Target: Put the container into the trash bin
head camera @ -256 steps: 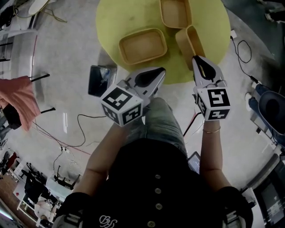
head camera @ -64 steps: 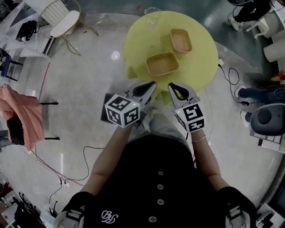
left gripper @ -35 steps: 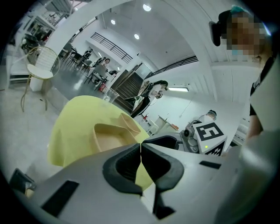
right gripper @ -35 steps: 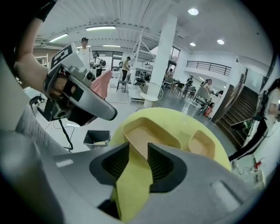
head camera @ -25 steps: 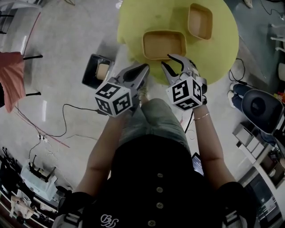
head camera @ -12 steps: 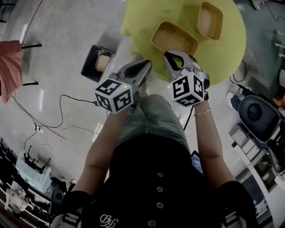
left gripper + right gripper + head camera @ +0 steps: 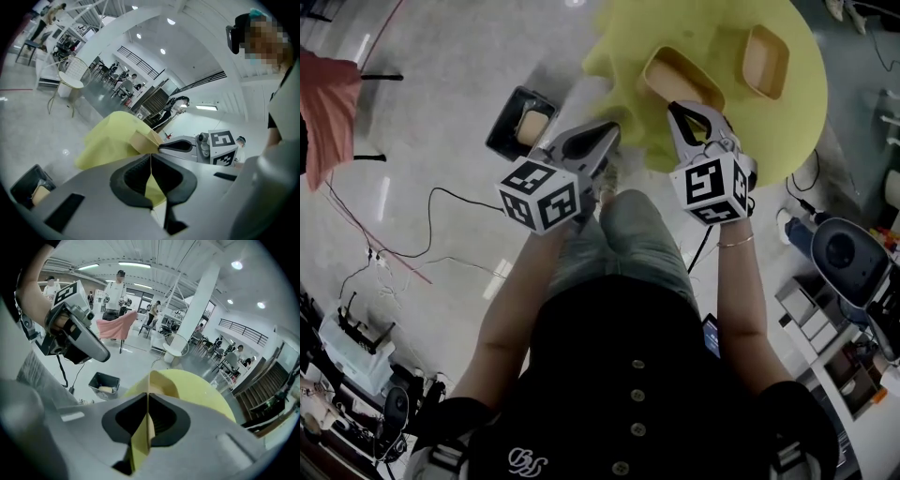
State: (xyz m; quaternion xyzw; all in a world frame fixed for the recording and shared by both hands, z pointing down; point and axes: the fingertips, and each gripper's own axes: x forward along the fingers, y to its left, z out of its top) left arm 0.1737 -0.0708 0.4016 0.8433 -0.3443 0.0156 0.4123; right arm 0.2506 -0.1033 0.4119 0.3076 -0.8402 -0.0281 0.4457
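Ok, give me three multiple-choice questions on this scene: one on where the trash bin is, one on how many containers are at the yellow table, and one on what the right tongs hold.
1. Where is the trash bin?
A) on the floor beside the yellow table
B) on top of that table
C) in the left tongs

2. How many containers are at the yellow table?
A) one
B) two
C) four

3. What do the right tongs hold?
A) nothing
B) the bin's rim
C) a container's wall

Answers:
1 A: in the head view the bin stands on the floor, left of the table.
2 B: there is the gripped container and a second container farther back.
3 C: the jaws are closing, with the gripped container's wall pressed between the pads.
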